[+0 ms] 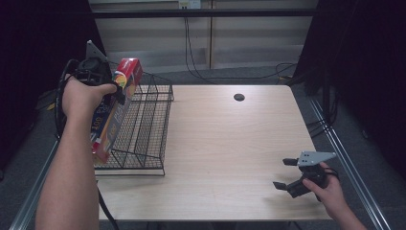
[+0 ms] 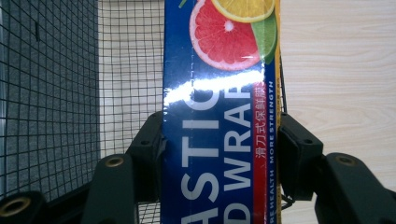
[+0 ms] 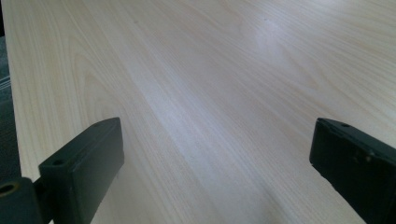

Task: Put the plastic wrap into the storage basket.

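Note:
A long plastic wrap box (image 1: 115, 108), blue and red with citrus pictures, hangs tilted over the black wire basket (image 1: 151, 122) at the table's left. My left gripper (image 1: 117, 91) is shut on it, high above the basket. In the left gripper view the jaws press both sides of the plastic wrap box (image 2: 219, 126), with the wire basket (image 2: 60, 93) behind it. Near the front right corner of the table my right gripper (image 1: 285, 173) stands open, nothing between its jaws. The right gripper (image 3: 215, 163) faces bare wood.
The light wooden table (image 1: 230, 143) has a round dark hole (image 1: 239, 97) at the back middle. Cables run on the floor behind the table. Metal rails flank the table on both sides.

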Demonstrator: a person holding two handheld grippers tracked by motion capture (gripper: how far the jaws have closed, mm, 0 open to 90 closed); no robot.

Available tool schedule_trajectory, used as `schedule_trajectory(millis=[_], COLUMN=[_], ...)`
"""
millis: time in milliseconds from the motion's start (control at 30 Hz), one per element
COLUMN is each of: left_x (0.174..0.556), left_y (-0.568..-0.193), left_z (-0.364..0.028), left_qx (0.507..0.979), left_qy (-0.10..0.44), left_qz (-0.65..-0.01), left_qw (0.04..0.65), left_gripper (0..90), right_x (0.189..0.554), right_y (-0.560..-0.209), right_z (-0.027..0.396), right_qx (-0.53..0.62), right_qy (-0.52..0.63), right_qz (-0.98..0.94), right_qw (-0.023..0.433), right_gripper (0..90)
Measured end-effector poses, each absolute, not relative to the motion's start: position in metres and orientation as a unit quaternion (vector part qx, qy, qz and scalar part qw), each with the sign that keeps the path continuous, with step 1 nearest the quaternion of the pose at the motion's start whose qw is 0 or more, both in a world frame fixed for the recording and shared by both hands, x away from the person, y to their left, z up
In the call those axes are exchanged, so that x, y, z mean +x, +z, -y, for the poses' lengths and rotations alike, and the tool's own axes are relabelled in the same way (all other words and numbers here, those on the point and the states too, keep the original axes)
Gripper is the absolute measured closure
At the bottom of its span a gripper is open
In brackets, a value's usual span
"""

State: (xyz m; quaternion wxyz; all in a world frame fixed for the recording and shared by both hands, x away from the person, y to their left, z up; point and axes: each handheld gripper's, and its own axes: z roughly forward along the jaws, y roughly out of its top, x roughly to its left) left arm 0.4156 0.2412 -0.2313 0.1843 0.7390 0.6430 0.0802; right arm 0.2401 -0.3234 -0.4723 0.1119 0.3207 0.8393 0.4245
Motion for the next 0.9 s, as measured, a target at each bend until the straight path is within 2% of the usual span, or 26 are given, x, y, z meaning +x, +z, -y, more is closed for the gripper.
schedule_trajectory(millis=[900], left_x=[0.416], left_y=[-0.238], left_z=[-0.263], left_qx=[0.714], left_qy=[0.088], left_qz=[-0.670], left_qw=[0.181], left_gripper=[44.0], right_x=[0.241], right_y=[-0.474], right_z=[0.322], right_qx=[0.320], right_qy=[0.423], right_qz=[-0.841], right_qw=[0.109], right_gripper=[2.9])
